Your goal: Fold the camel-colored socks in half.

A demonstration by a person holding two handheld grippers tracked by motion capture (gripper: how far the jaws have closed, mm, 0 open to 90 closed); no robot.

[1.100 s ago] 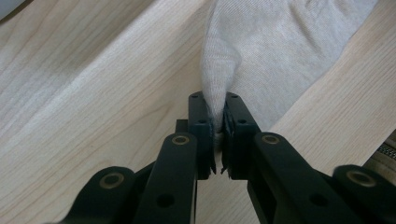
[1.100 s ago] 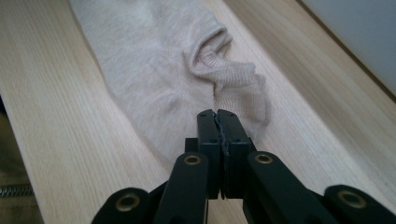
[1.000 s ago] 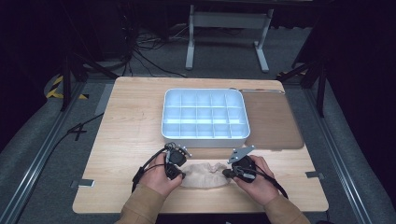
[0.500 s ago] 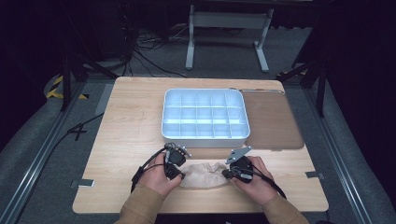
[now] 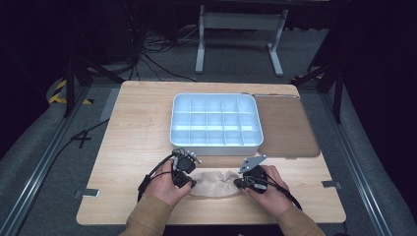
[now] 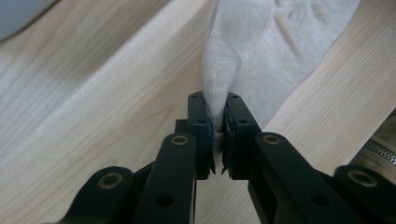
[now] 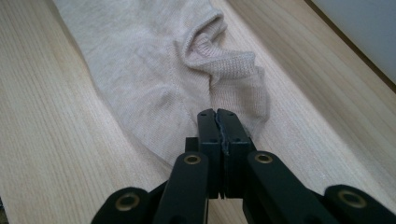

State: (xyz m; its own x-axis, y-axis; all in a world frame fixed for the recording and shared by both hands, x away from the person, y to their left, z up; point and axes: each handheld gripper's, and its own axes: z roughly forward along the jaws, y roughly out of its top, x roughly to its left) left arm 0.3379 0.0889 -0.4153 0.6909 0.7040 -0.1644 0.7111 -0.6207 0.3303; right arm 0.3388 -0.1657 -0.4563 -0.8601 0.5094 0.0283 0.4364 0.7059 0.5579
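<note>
A beige sock (image 5: 216,183) lies crumpled on the wooden table (image 5: 137,137) near its front edge, stretched between my two grippers. My left gripper (image 5: 193,183) is shut on the sock's left end; in the left gripper view a raised fold of the sock (image 6: 261,60) is pinched between the pads of that gripper (image 6: 217,100). My right gripper (image 5: 237,183) is at the sock's right end. In the right gripper view the jaws of that gripper (image 7: 217,114) are pressed together over the near edge of the sock (image 7: 154,84), beside its ribbed cuff. A hand holds each gripper.
A white tray (image 5: 215,146) divided into several compartments stands just beyond the grippers at the table's middle. A brown mat (image 5: 287,128) lies to its right. Cables trail from both grippers toward the front edge. Dark floor and stands surround the table.
</note>
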